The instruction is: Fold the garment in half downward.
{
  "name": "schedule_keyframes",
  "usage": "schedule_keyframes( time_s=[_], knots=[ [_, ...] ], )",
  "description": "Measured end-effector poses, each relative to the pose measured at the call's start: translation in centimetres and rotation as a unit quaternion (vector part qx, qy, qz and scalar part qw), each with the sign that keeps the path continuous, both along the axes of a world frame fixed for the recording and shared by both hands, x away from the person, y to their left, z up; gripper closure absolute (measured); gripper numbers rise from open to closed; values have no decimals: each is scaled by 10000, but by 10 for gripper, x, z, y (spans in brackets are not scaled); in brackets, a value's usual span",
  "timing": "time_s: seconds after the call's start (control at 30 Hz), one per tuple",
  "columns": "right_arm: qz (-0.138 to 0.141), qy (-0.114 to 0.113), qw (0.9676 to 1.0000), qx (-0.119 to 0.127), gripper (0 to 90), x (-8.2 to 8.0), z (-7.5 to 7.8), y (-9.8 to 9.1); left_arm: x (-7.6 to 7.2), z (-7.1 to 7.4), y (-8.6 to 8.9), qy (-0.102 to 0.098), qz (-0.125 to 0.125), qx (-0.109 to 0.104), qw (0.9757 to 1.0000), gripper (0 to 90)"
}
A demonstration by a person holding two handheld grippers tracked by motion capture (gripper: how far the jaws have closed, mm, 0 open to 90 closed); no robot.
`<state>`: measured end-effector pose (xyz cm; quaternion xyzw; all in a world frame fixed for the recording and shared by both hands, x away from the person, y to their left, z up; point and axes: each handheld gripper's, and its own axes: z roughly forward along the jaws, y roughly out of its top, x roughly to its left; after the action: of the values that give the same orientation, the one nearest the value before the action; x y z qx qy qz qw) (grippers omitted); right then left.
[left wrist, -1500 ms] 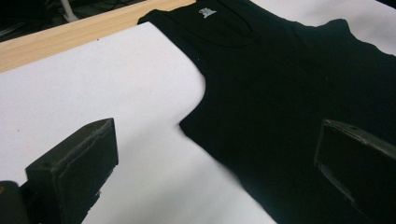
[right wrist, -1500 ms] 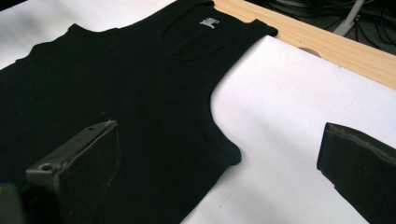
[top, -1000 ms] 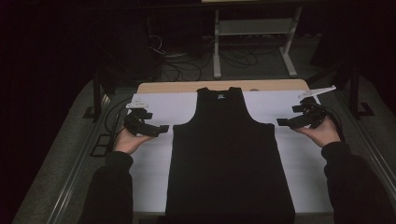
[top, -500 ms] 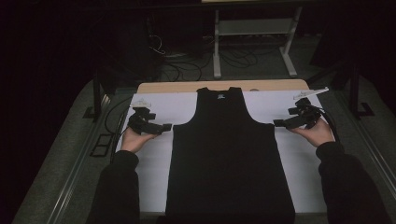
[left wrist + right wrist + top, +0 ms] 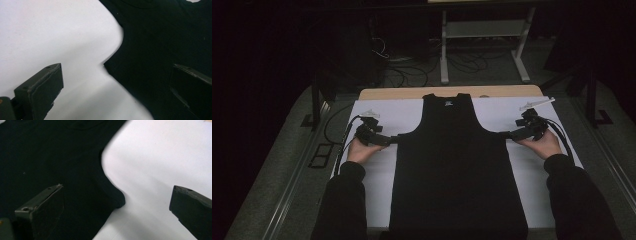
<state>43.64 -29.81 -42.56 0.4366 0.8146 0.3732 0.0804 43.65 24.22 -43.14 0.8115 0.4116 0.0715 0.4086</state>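
Both tongs, left and right, have closed in on the black tank top's armhole corners, jaws open, seemingly ready to pinch.

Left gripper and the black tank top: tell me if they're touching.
Cannot tell. In the left gripper view, the open left gripper straddles the tank top corner, one jaw overlapping the cloth, but no contact or gap shows plainly.

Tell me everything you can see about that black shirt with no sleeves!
The black tank top looks like soft, plain cloth with a small pale tag inside its neck. It lies flat and smooth on the white sheet, neck at the far end, hem near the person. Open grippers, left gripper and right gripper, sit at its underarm corners.
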Motion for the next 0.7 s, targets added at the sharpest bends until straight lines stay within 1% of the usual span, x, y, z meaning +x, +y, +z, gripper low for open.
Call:
schedule_keyframes(
  time_s=[0.1, 0.23, 0.33, 0.4, 0.43, 0.53, 0.63, 0.7],
  knots=[
    [32, 71, 10000, 5, 21, 0, -5, 0, 2, -4, 0, 60, 42, -51, 10000, 0],
    [82, 106, 9999, 17, 40, 0, -8, 0, 5, -10, -2, 137, 61, -58, 9999, 0],
    [93, 132, 9999, 32, 68, 0, -10, 1, 6, -14, -4, 190, 20, -15, 9998, 0],
    [93, 165, 9998, 32, 100, 1, -11, 2, 7, -16, -5, 213, 8, -25, 9998, 0],
    [89, 185, 9998, 9, 130, 1, -13, 2, 7, -17, -5, 229, 23, -30, 9997, 0],
    [91, 212, 9997, -55, 163, 2, -15, 3, 7, -18, -5, 240, 21, -25, 9997, 0],
    [68, 232, 9997, -71, 222, 1, -16, 4, 7, -19, -6, 212, -19, 8, 9998, 32],
    [40, 225, 9997, -104, 271, 1, -16, 5, 7, -19, -7, 185, -5, -22, 9998, 52]
  ],
)
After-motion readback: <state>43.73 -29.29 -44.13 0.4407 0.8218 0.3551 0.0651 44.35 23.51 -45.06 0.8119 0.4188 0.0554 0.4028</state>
